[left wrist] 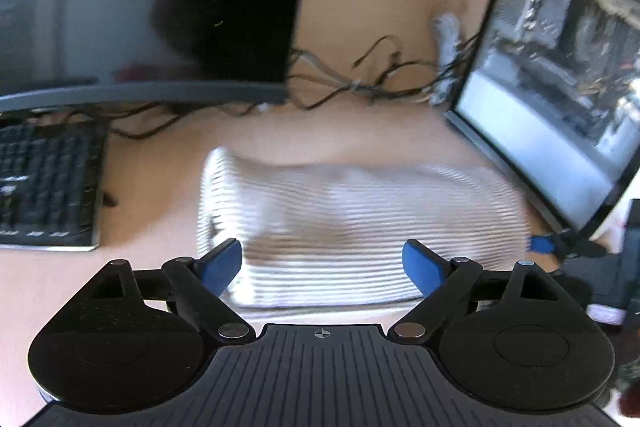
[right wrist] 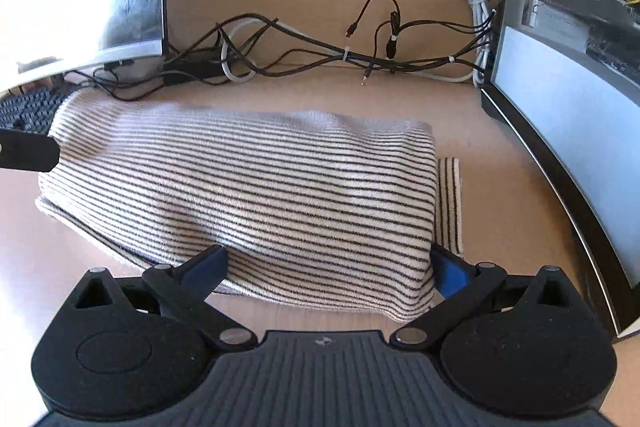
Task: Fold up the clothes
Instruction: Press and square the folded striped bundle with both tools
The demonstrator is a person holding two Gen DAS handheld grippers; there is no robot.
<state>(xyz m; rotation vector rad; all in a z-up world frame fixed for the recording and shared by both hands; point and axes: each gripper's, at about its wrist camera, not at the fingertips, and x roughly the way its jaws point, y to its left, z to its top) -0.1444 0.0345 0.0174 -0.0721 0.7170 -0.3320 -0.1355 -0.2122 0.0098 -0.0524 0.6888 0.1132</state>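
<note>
A cream garment with thin dark stripes [right wrist: 260, 187] lies folded into a thick rectangle on the tan desk [right wrist: 480, 131]. A narrow striped cuff [right wrist: 450, 203] sticks out at its right side. My right gripper [right wrist: 328, 267] is open and wide at the garment's near edge, and the cloth bulges between its blue fingers [right wrist: 208, 263]. In the blurred left wrist view the same garment [left wrist: 360, 219] lies just ahead of my left gripper [left wrist: 322, 259]. That gripper is open with nothing held, its blue fingertips [left wrist: 224, 263] over the near-left part of the cloth.
A black keyboard [left wrist: 44, 187] sits to the left under a monitor [left wrist: 160, 7]. A computer case with a glass side [right wrist: 568, 87] stands close on the right. Tangled cables [right wrist: 320, 55] run along the back wall. A black part of the other gripper [right wrist: 24, 149] shows at the left edge.
</note>
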